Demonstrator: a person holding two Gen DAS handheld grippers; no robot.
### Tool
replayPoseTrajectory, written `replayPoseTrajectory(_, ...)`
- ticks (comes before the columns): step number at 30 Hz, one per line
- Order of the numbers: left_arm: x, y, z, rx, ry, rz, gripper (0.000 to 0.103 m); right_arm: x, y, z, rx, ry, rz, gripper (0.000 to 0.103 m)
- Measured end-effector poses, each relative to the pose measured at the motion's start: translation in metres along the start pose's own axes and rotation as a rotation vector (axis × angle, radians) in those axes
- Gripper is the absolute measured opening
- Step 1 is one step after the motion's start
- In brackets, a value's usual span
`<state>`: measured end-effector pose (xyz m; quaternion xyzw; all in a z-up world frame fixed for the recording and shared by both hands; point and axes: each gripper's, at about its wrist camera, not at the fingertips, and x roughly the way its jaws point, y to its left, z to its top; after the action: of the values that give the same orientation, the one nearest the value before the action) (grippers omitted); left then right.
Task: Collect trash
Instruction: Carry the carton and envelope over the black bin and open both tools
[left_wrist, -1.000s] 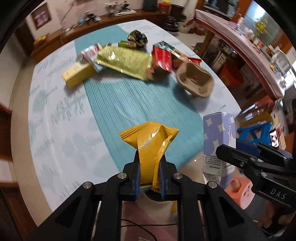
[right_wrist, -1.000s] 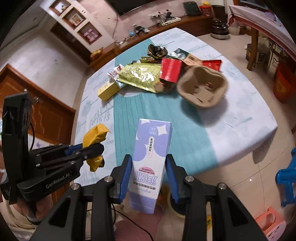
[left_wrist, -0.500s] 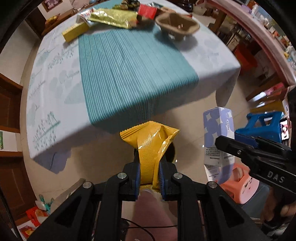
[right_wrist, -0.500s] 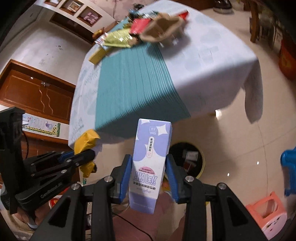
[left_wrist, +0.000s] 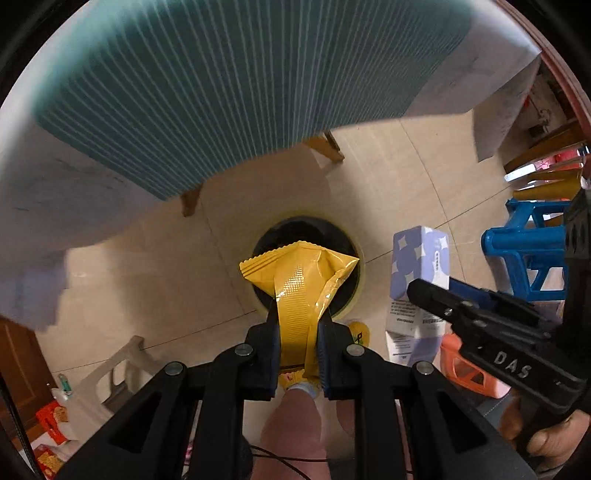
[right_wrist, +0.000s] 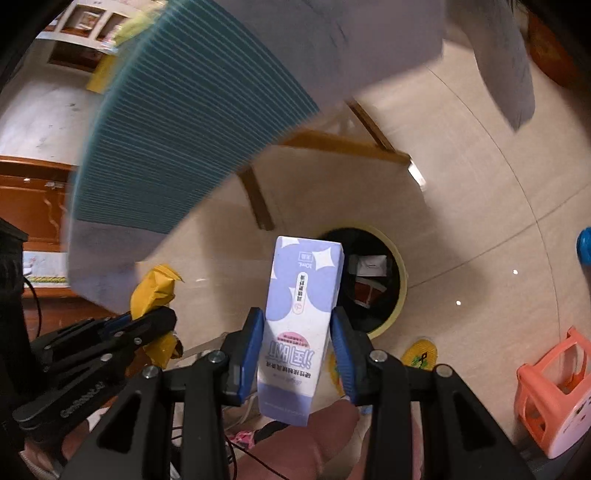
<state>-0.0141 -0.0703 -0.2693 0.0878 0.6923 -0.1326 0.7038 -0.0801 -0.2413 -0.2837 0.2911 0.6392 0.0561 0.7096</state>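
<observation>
My left gripper (left_wrist: 297, 328) is shut on a yellow snack wrapper (left_wrist: 301, 280) and holds it right above a round bin (left_wrist: 341, 236) with a black liner on the floor. My right gripper (right_wrist: 297, 332) is shut on a purple and white carton (right_wrist: 301, 314), held upright just left of the bin (right_wrist: 380, 280), which holds some scraps. The carton (left_wrist: 419, 280) and right gripper (left_wrist: 436, 299) show at the right in the left wrist view. The wrapper (right_wrist: 153, 291) and left gripper (right_wrist: 147, 321) show at the left in the right wrist view.
The table's teal and white cloth (left_wrist: 221, 85) hangs above the bin, with wooden legs (right_wrist: 258, 195) beneath. A blue stool (left_wrist: 528, 251), an orange stool (right_wrist: 554, 384) and a white stool (left_wrist: 118, 365) stand on the tiled floor. My knee (left_wrist: 291, 424) is below the grippers.
Both grippers have dropped from table height and tipped down toward the floor, carrying the wrapper and the carton. The bin now lies right under them and the table top is out of sight.
</observation>
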Motion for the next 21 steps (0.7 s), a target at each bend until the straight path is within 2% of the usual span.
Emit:
replayPoseTrajectory(6,0.085,0.003,-0.001,0.014,0.025,-0.023,0.015,0.068,-0.04,-0.012,0.044,-0.005,-0.05,0.037)
replayPoseTrajectory(10,0.125,0.004,0.001,0.014,0.041,-0.03,0.015,0.104,-0.057,-0.016,0.041,0.011,-0.075,0.037)
replayPoseTrajectory(13,0.144,0.004,0.002,0.031,0.034,-0.03,0.019,0.125,-0.062,-0.015,0.023,0.018,-0.088,0.037)
replayPoseTrajectory(16,0.154,0.006,0.005,0.053,0.013,-0.002,0.036,0.142,-0.064,-0.014,0.009,0.02,-0.091,0.038)
replayPoseTrajectory(18,0.158,0.01,0.004,0.063,0.001,0.021,0.063,0.151,-0.066,-0.013,0.013,0.03,-0.081,0.04)
replayPoseTrajectory(19,0.158,0.011,0.004,0.064,-0.005,0.028,0.068,0.155,-0.068,-0.013,0.018,0.034,-0.081,0.04)
replayPoseTrajectory(20,0.158,0.013,0.005,0.065,-0.007,0.04,0.078,0.158,-0.067,-0.009,0.022,0.037,-0.081,0.04)
replayPoseTrajectory(21,0.159,0.017,0.005,0.065,-0.011,0.051,0.081,0.161,-0.068,-0.007,0.025,0.039,-0.076,0.041)
